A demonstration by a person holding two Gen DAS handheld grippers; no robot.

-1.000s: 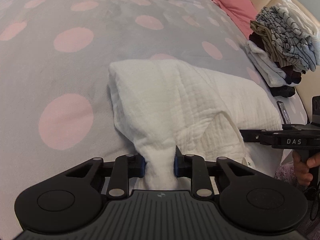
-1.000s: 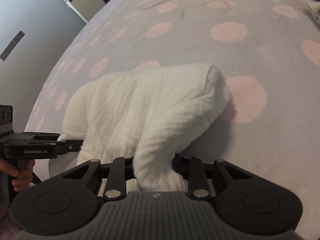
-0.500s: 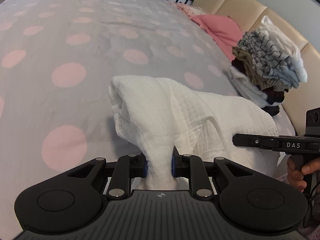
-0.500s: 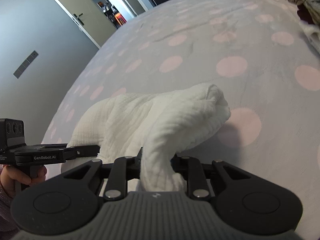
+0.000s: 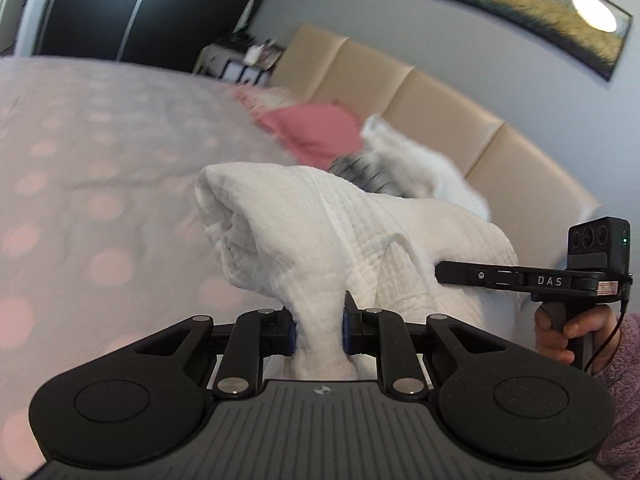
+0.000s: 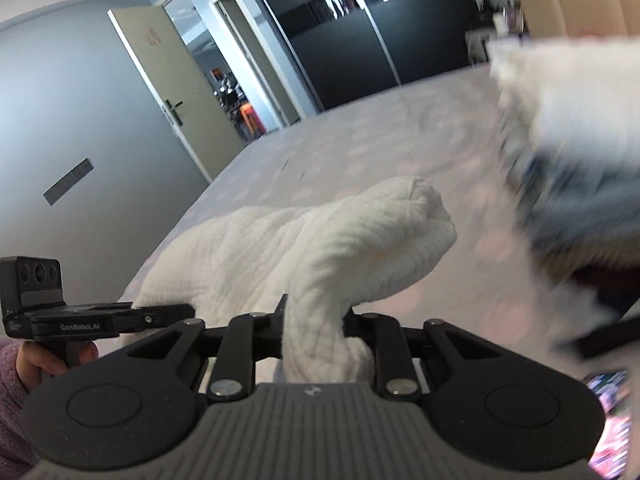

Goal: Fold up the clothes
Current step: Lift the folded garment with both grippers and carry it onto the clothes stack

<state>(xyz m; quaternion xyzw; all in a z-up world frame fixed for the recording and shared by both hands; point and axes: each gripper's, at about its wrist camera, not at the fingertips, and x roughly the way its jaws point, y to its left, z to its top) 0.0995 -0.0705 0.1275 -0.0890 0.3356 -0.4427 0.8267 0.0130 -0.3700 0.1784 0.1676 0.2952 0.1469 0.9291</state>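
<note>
Bedroom scene: one bed [image 5: 80, 152] with a grey cover dotted pink, one beige padded headboard [image 5: 400, 96], one framed picture [image 5: 500, 8] on the wall above it. One white garment [image 5: 320, 232], crinkled cotton, folded into a thick bundle and held off the bed between two grippers.

Left gripper [image 5: 318, 330]: jaws clamped on a bunched end of the white garment, cloth squeezed tight between the blue pads [image 5: 291, 330]. Bundle rises ahead of the jaws, rolled edge up and left of them.

Right gripper [image 6: 314, 322]: jaws closed on another bunched end of the same garment [image 6: 320, 248], which arches ahead and to the right. In the left wrist view this gripper sits right of the jaws, one hand [image 5: 568, 332] on its grip, fuzzy purple sleeve [image 5: 624, 360] at the edge.

Other things: one pile of clothes [image 5: 392, 172], blurred, just behind the bundle and partly hidden by it; count of pieces cannot be told. One pink cushion [image 5: 316, 136] beyond that, by the headboard. In the right wrist view the same pile [image 6: 568, 160] fills the space right of the jaws, very blurred. One open door [image 6: 168, 96] far left, dark glossy wardrobe fronts [image 6: 380, 28] across the back. Bright blurred item [image 6: 608, 408] low right, unidentifiable.
</note>
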